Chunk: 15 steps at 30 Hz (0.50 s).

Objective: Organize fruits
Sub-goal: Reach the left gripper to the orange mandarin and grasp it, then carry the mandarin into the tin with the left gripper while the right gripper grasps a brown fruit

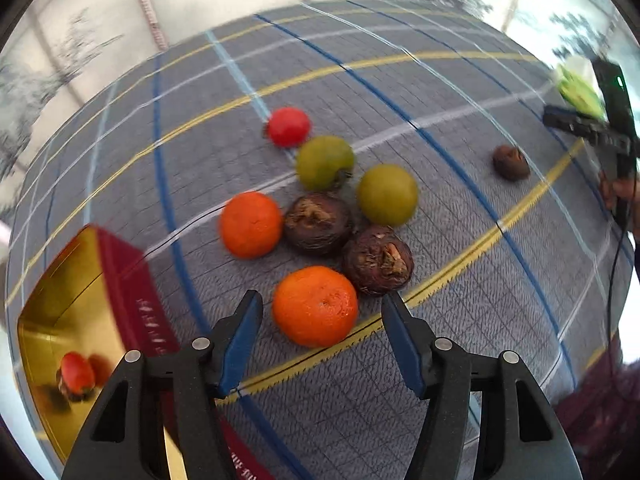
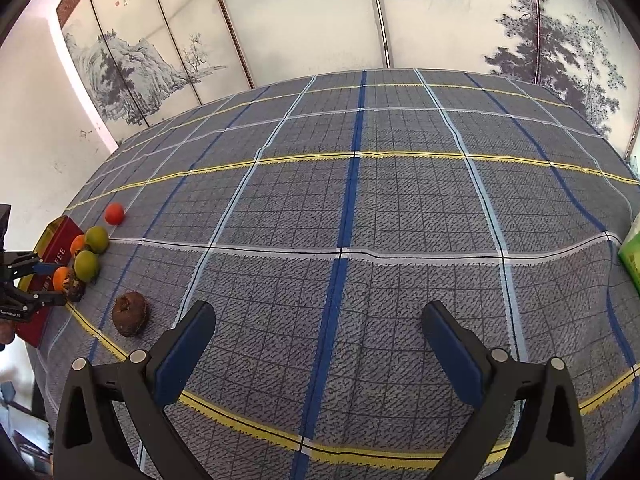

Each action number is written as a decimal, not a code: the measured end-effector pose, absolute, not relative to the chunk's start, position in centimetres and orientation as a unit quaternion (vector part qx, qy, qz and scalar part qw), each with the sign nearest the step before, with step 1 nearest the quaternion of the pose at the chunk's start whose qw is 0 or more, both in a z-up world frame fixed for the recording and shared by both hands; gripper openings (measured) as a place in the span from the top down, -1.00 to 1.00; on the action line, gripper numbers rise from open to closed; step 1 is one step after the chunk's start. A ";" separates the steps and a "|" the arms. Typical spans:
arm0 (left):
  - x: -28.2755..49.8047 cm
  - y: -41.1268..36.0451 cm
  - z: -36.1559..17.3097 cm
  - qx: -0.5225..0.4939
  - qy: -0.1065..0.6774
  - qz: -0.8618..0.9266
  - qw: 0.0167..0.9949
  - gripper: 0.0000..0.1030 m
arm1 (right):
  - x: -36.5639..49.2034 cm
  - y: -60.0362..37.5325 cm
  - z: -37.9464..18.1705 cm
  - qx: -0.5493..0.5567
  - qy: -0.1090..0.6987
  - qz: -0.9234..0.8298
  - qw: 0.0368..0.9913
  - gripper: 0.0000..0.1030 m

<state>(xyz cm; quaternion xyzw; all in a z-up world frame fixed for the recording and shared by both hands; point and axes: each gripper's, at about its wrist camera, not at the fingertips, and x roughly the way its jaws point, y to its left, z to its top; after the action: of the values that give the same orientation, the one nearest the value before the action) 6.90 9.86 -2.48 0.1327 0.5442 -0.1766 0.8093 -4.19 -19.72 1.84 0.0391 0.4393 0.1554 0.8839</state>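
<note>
In the left wrist view my left gripper [image 1: 322, 300] is open, its fingers on either side of an orange mandarin [image 1: 315, 305] on the cloth. Beyond lie a second mandarin [image 1: 250, 224], two dark brown fruits [image 1: 318, 223] [image 1: 378, 260], two green fruits [image 1: 325, 161] [image 1: 387, 194] and a red fruit [image 1: 288, 126]. A red box with a gold inside [image 1: 72, 304] at the left holds one red fruit [image 1: 77, 374]. A lone brown fruit [image 1: 511, 162] lies at the right; it also shows in the right wrist view [image 2: 129, 313]. My right gripper [image 2: 319, 320] is open and empty above the cloth.
A grey plaid tablecloth [image 2: 400, 216] covers the table. A green box [image 2: 632, 256] stands at the right edge. A painted folding screen [image 2: 320, 20] stands behind the table. The left gripper [image 2: 44, 284] and the fruit cluster [image 2: 86, 262] show at the far left of the right wrist view.
</note>
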 end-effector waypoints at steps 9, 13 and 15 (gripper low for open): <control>5.0 9.3 -2.5 0.127 0.531 -0.108 0.831 0.23 | -4.1 -19.6 1.7 0.036 0.444 0.153 0.882 -0.99; 1.5 9.6 -1.3 0.039 0.518 -0.075 0.851 0.23 | -4.9 -19.4 2.5 0.033 0.418 0.166 0.893 -0.99; -0.3 9.1 -0.6 0.017 0.505 -0.063 0.861 0.23 | -5.8 -18.2 3.3 0.028 0.401 0.202 0.893 -0.98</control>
<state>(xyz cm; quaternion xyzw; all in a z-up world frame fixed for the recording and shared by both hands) -0.32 9.11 -0.58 0.0171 0.5046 -0.0635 0.8609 -5.78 -18.20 3.33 0.0284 0.4006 0.2015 0.8934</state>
